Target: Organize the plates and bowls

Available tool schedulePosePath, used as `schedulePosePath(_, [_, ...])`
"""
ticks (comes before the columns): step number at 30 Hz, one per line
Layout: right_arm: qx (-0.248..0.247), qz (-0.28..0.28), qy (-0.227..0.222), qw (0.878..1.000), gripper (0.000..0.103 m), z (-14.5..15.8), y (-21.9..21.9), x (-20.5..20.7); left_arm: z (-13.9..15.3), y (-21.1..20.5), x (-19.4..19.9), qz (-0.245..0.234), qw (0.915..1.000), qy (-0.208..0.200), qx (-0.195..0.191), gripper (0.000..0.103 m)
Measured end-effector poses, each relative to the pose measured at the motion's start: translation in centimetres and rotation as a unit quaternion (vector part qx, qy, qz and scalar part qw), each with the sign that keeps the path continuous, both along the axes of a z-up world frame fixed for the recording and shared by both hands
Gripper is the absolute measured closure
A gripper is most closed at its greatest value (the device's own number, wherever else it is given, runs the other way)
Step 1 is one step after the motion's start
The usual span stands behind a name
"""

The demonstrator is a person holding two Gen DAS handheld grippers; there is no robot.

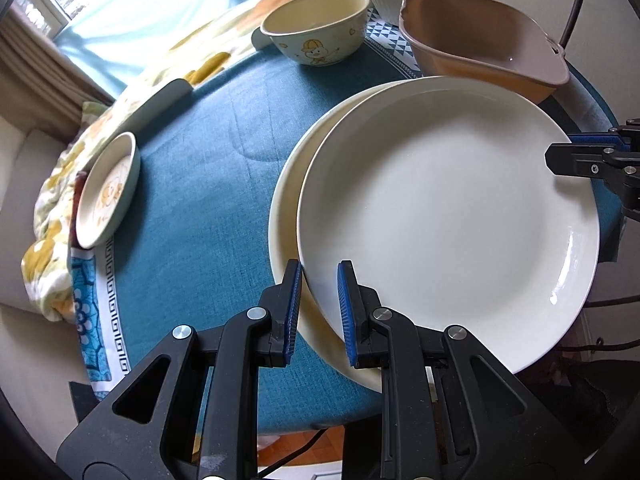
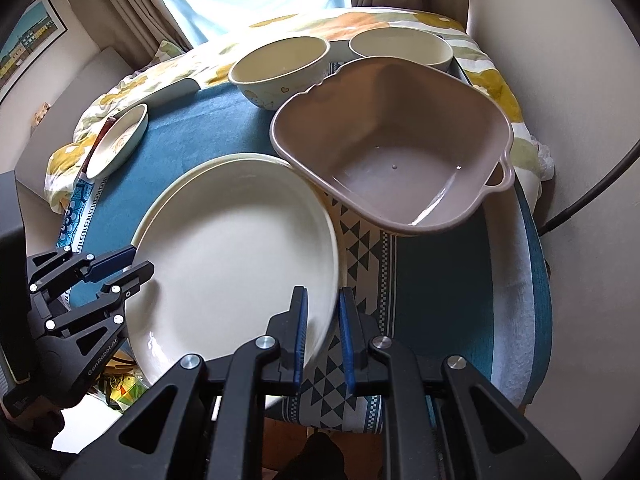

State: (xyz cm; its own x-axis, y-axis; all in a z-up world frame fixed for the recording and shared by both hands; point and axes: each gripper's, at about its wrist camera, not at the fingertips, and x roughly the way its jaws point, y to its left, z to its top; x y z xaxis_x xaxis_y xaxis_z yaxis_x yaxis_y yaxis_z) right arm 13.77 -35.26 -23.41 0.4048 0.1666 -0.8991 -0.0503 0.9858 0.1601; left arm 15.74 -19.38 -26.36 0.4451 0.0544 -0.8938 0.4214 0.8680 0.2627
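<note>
A large white plate lies on top of a cream plate, shifted to the right of it; both also show in the right wrist view, white plate and cream plate. My left gripper is open, with the white plate's left rim between its jaws, not clamped. My right gripper is open astride the plate's opposite rim. It shows in the left wrist view at the far right. The left gripper shows in the right wrist view.
A brown plastic basin stands behind the plates. Two cream bowls stand at the back. A small cartoon saucer leans at the left on a floral cloth. A blue cloth covers the table.
</note>
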Motion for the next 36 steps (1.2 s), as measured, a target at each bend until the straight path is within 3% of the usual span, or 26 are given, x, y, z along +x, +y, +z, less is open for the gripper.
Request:
schedulePosePath(11, [-0.003, 0.004, -0.003, 1.000, 0.089, 0.0, 0.4, 0.2, 0.3, 0.3, 0.1, 0.008, 0.9999, -0.001, -0.008, 0.087])
schedulePosePath(15, [0.005, 0.000, -0.005, 1.000, 0.089, 0.2, 0.2, 0.1, 0.8, 0.8, 0.4, 0.014, 0.9995, 0.008, -0.027, 0.087])
schedulePosePath(20, [0.025, 0.015, -0.035, 0.999, 0.089, 2.4, 0.4, -0.6, 3.7, 1.9, 0.5, 0.035, 0.9973, -0.009, -0.064, 0.083])
schedulePosePath(21, [0.030, 0.021, -0.036, 0.999, 0.089, 2.7, 0.5, -0.6, 4.3, 2.2, 0.5, 0.043, 0.9964, -0.014, -0.072, 0.073])
schedulePosePath(24, [0.067, 0.026, -0.047, 0.996, 0.088, 3.8, 0.5, -0.4, 6.6, 3.6, 0.4, 0.074, 0.9926, -0.047, -0.084, 0.007])
schedulePosePath(25, [0.069, 0.026, -0.053, 0.996, 0.078, 4.3, 0.7, -0.4, 7.5, 4.1, 0.2, 0.081, 0.9903, -0.067, -0.090, 0.001])
schedulePosePath(26, [0.066, 0.027, -0.063, 0.995, 0.066, 4.8, 0.9, -0.4, 8.4, 4.6, 0.0, 0.085, 0.9882, -0.079, -0.099, 0.001])
schedulePosePath(27, [0.067, 0.032, -0.074, 0.994, 0.033, 5.3, 1.2, -0.3, 9.1, 5.2, 0.1, 0.091, 0.9870, -0.082, -0.104, 0.001])
schedulePosePath(28, [0.074, 0.040, -0.084, 0.993, 0.007, 5.9, 1.5, -0.1, 9.6, 5.7, 0.2, 0.100, 0.9859, -0.082, -0.106, 0.001])
schedulePosePath(29, [0.080, 0.050, -0.094, 0.991, 0.004, 6.5, 1.8, 0.1, 10.0, 6.3, 0.3, 0.110, 0.9845, -0.082, -0.109, 0.001])
schedulePosePath(36, [0.066, 0.127, -0.119, 0.982, 0.003, 10.3, 6.9, 3.8, 12.5, 11.9, 1.2, 0.177, 0.9716, -0.101, -0.119, 0.001])
